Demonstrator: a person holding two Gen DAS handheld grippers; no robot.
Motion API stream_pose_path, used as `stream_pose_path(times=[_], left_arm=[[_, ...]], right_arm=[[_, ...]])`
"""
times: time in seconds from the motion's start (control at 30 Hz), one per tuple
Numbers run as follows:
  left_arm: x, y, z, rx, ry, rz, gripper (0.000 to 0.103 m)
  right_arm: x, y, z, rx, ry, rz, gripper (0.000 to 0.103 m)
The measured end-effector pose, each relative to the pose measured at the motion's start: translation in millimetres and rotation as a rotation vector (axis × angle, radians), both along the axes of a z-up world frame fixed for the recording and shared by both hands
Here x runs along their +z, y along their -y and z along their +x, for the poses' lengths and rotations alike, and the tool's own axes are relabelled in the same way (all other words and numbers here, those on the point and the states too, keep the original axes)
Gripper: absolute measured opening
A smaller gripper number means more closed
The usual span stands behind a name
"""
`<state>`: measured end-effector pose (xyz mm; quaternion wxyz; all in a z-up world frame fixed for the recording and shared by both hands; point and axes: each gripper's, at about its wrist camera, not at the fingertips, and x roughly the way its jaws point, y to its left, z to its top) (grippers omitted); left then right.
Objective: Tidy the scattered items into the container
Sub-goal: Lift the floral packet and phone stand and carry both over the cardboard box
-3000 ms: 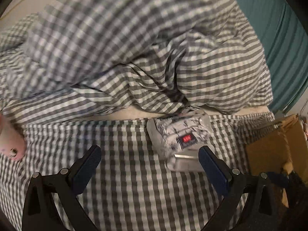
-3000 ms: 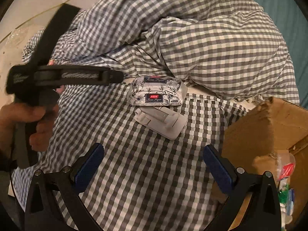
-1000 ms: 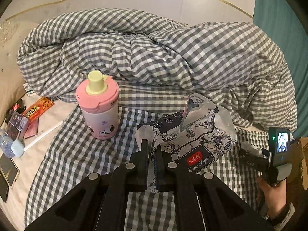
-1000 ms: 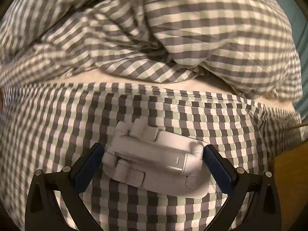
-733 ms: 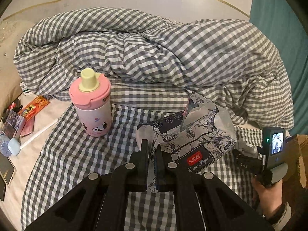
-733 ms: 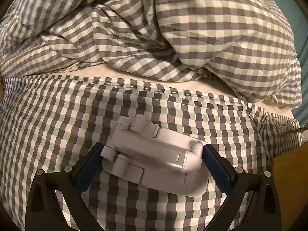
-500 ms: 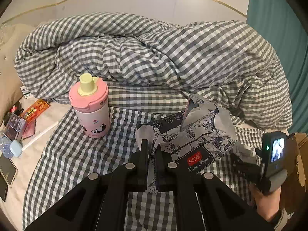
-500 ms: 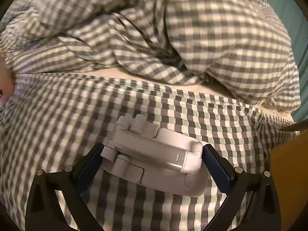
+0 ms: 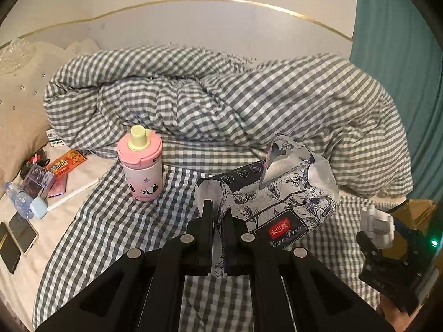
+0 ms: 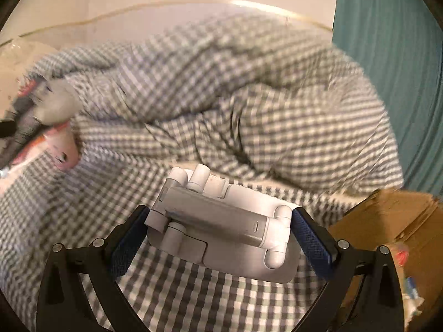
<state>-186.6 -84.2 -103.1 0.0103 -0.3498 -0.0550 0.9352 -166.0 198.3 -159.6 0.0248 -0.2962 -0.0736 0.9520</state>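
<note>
White folding stand [image 10: 221, 221] has left the bed, pinched in our right claw [image 10: 220, 228]; left claw [image 9: 218, 221] clamps the tissue pack [image 9: 274, 193] (cardboard box [image 10: 387, 221] at three o'clock next).

Black hand-held gripper [image 10: 218, 232], blue textured pads [image 10: 310, 243], silver screws.

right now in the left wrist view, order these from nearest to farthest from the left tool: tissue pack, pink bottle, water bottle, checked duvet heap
1. tissue pack: pinched in the left tool, just right of its tips.
2. pink bottle: standing to the left, on the checked cloth.
3. water bottle at the far left edge and checked duvet heap behind: too close to call.
</note>
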Motion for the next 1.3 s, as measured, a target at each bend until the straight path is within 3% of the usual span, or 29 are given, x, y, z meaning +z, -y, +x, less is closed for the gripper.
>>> stream_pose_path(times=[0.23, 0.53, 0.87, 1.3], left_arm=[[40, -21, 36, -0.022, -0.07, 0.0, 0.004], [88, -57, 81, -0.076, -0.163, 0.001, 0.004], [120, -116, 120, -0.177, -0.23, 0.005, 0.004], [122, -217, 134, -0.338, -0.231, 0.027, 0.004]], right_arm=[[62, 6, 60, 0.018, -0.156, 0.03, 0.1], [121, -15, 125, -0.014, -0.301, 0.058, 0.1], [151, -57, 185, -0.094, -0.371, 0.088, 0.1], [161, -134, 234, -0.244, -0.363, 0.123, 0.1]])
